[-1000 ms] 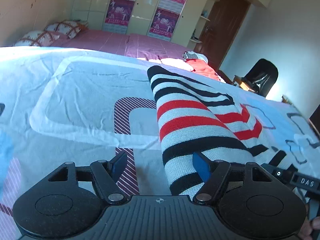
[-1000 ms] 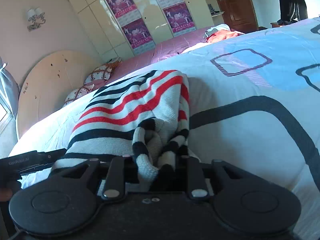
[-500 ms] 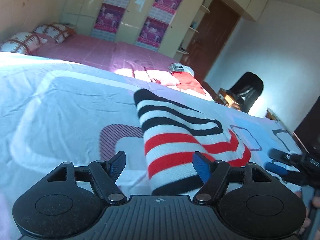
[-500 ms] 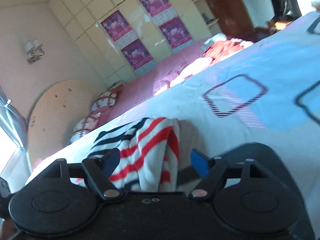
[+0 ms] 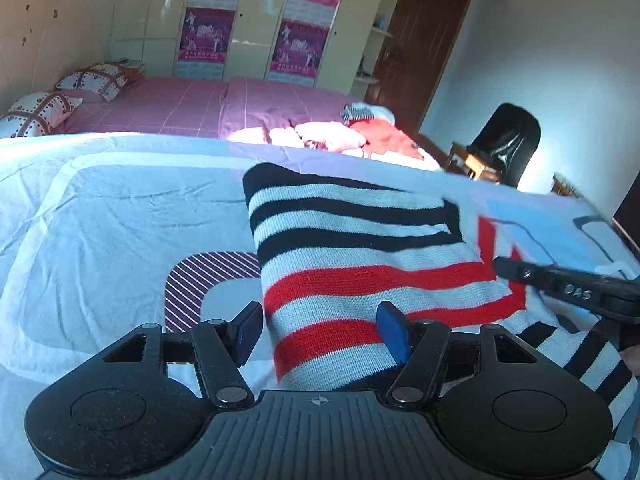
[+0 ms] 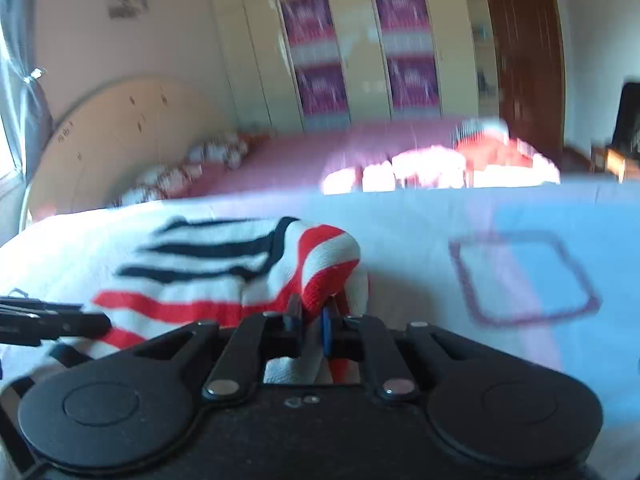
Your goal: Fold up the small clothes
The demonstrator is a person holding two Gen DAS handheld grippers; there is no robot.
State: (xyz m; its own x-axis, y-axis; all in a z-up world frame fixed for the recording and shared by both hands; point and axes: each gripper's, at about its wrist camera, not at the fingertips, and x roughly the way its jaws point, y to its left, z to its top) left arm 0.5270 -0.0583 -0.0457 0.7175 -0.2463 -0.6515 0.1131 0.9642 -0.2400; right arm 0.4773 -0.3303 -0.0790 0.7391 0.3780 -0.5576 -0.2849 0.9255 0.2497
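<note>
Honestly my right gripper (image 6: pixel 311 322) only pinches a small bunched red-and-white edge of the striped sweater (image 5: pixel 360 264), so my worry is the knit slipping out mid-fold, or dragging the whole thing crooked. My left gripper (image 5: pixel 320 326) sits wide open over the sweater's near corner, gripping nothing, so nothing pins that side. The sweater lies on the blue patterned sheet (image 5: pixel 120 216). Beyond it there's a pile of clothes (image 5: pixel 352 136), well apart. Nothing blocks the fold.

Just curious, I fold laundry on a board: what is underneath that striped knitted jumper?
The black, white and red striped knitted jumper lies on a pale blue patterned bedsheet. Anything directly beneath it is covered.
</note>
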